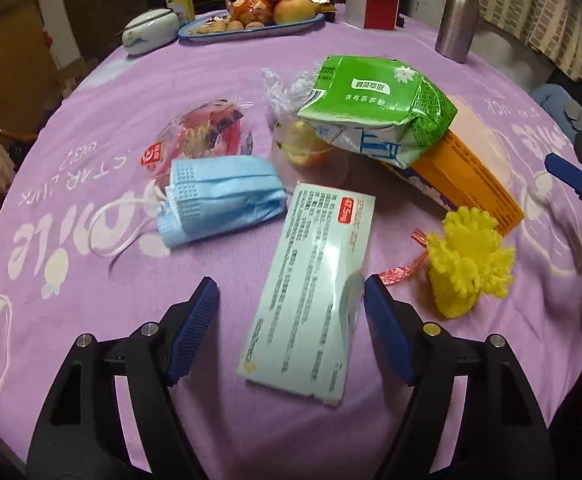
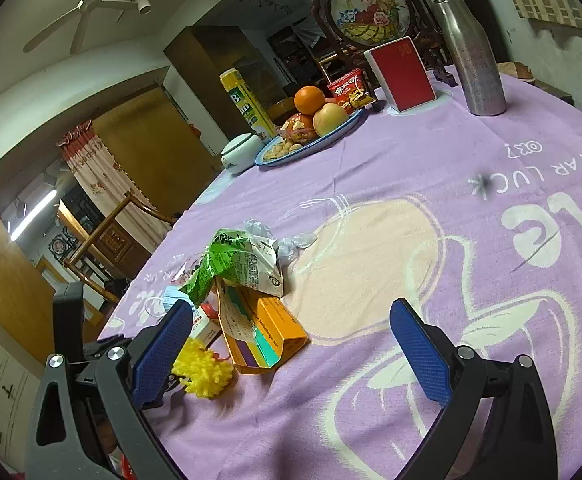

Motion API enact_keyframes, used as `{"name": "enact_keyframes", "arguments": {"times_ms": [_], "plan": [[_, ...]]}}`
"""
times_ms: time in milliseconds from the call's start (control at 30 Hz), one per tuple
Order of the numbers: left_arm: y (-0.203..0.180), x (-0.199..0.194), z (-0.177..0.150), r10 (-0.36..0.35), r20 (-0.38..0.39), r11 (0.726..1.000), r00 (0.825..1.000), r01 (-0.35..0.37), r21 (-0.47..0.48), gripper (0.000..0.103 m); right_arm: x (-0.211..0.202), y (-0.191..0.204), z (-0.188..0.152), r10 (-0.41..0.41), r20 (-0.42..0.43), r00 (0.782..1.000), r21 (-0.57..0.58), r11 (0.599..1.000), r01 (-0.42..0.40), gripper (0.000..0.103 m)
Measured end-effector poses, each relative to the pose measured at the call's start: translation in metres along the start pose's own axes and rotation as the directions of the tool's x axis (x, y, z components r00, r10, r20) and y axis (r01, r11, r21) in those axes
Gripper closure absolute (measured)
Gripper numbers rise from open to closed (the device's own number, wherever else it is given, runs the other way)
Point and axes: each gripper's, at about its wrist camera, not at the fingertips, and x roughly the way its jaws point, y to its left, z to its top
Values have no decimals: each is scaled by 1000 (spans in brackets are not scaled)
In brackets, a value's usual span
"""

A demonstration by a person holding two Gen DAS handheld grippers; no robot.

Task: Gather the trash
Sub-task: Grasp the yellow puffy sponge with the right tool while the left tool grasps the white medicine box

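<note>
Pale-green flat box (image 1: 311, 296) between the left tool's (image 1: 289, 304) parted jaws.

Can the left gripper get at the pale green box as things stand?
Probably yes. The pale green box lies flat between the open fingers of the left gripper, with nothing on top. The blue mask and yellow pompom sit clear of the fingers.

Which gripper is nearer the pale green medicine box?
Left. The left gripper straddles the pale green medicine box, not yet pressing it. The right gripper hovers open off to the side, past the yellow pompom.
</note>
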Motion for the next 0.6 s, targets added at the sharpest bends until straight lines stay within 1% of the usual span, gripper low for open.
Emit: {"name": "enact_keyframes", "arguments": {"times_ms": [33,100,133,167,200,267,367,433,467,533,567,600], "plan": [[-3,-1,1,0,7,1000,1000,0,5,36,1,1,0,-1,-4,1000,-5,1000,1,6],[-4,-5,-2,-5,16,1000,1000,5,11,51,2,2,0,0,-11,1000,-15,1000,0,6],[-2,-6,-2,2,18,1000,1000,-2,11,53,2,4,0,1,-12,1000,-23,1000,-1,6],[2,-10,-6,13,24,1000,1000,-13,3,59,1,6,-1,2,-10,1000,-36,999,-2,6],[9,-14,-10,25,29,1000,999,-25,-14,60,1,7,-1,2,-8,1000,-45,999,-2,6],[28,-20,-18,46,33,997,998,-44,-62,61,-2,12,-2,-3,2,1000,-74,997,3,6],[62,-30,-36,64,24,987,998,-60,-146,61,-3,19,-3,-11,4,1000,-114,993,12,6],[73,-36,-44,81,23,982,996,-75,-174,60,-3,25,-4,-18,1,1000,-143,990,18,6],[78,-38,-49,87,27,979,996,-80,-189,59,-3,30,-6,-34,5,999,-170,985,35,6],[83,-40,-55,89,28,976,996,-82,-199,54,-3,39,-8,-61,14,998,-223,973,63,6],[83,-41,-57,94,32,976,995,-86,-201,45,-2,44,-10,-77,17,997,-247,966,78,6],[83,-42,-59,111,37,974,993,-101,-202,31,-1,48,-11,-90,19,996,-265,960,91,6]]}}
